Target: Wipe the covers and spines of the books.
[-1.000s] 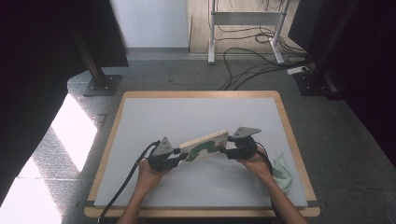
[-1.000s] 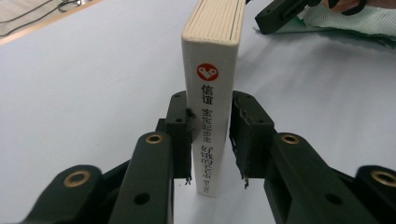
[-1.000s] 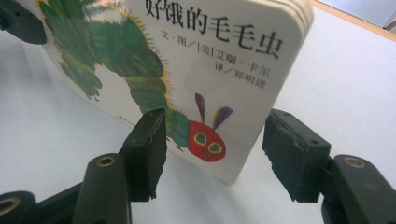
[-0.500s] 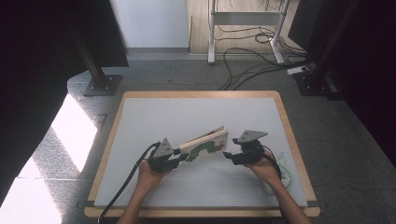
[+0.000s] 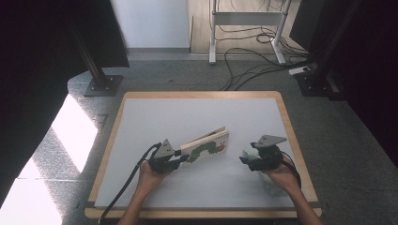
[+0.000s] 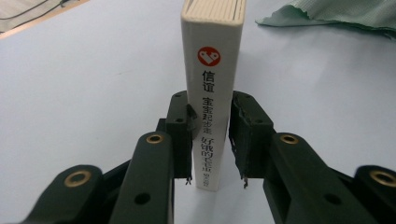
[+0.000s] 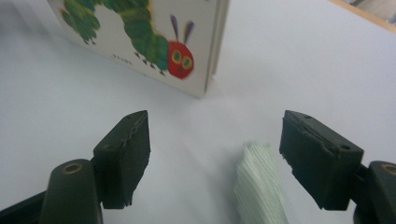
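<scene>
Left gripper (image 5: 180, 155) is pinching the book (image 5: 206, 146) by its spine end, low centre of the high view, holding it on edge on the counter (image 5: 197, 112). In the left gripper view the pads (image 6: 182, 135) are pressing both covers of the book (image 6: 212, 93). Right gripper (image 5: 245, 158) is sitting apart from the book, lower right, jaws spread and having just been opening, nothing between them. Green cloth (image 7: 259, 186) is lying on the counter under the right gripper (image 7: 215, 154); book (image 7: 140, 37) is standing ahead of it, upper left.
</scene>
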{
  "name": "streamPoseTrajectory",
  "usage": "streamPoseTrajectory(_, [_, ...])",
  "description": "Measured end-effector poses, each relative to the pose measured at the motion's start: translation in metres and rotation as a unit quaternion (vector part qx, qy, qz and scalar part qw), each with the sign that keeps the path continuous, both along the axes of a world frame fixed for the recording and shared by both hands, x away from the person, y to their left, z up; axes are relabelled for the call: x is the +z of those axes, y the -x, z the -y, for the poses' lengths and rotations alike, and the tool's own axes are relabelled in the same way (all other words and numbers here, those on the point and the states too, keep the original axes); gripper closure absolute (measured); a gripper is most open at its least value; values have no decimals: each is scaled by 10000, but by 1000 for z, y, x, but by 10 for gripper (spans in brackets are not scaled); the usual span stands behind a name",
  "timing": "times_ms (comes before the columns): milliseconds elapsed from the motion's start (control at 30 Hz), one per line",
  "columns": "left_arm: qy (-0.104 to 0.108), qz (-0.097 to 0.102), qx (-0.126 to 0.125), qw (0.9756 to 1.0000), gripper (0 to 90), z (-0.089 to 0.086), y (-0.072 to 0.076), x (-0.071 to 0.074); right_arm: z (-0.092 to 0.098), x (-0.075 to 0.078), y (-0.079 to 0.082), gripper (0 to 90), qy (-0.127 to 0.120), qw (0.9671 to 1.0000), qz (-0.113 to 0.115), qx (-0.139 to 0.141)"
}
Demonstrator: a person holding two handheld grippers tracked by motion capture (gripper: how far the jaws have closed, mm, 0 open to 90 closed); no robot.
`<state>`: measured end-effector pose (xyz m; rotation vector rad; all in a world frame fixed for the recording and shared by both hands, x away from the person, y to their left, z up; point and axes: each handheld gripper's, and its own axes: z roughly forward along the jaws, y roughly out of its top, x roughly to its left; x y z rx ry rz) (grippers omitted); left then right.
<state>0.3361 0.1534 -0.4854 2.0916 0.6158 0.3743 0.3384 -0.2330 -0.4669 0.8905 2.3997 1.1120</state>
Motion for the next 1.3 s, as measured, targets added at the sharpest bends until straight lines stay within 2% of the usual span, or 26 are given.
streamPoseTrajectory(267, [28,-35,3,10000,704,0,0,0,32,-6,10,170,137,9989,-181,-403])
streamPoseTrajectory(400, [47,-55,1,10000,704,-1,-1,0,48,-10,16,148,130,9981,-231,-550])
streamPoseTrajectory(667, [44,-66,0,10000,704,-1,-1,0,70,-27,24,166,271,9953,-450,-808])
streamPoseTrajectory(867, [34,-69,1,10000,704,-1,-1,0,84,-41,28,295,365,9913,-648,-1086])
streamPoseTrajectory(1000, [34,-72,0,10000,704,-1,-1,0,89,-48,32,414,356,9899,-815,-1109])
streamPoseTrajectory(1067, [29,-71,5,10000,703,0,-1,0,90,-50,33,469,272,9897,-857,-1114])
streamPoseTrajectory(1167, [27,-68,7,10000,703,0,-1,-1,91,-49,35,604,261,9899,-889,-1077])
streamPoseTrajectory(1300, [27,-63,8,10000,703,0,-1,-1,92,-48,35,716,245,9897,-901,-1084])
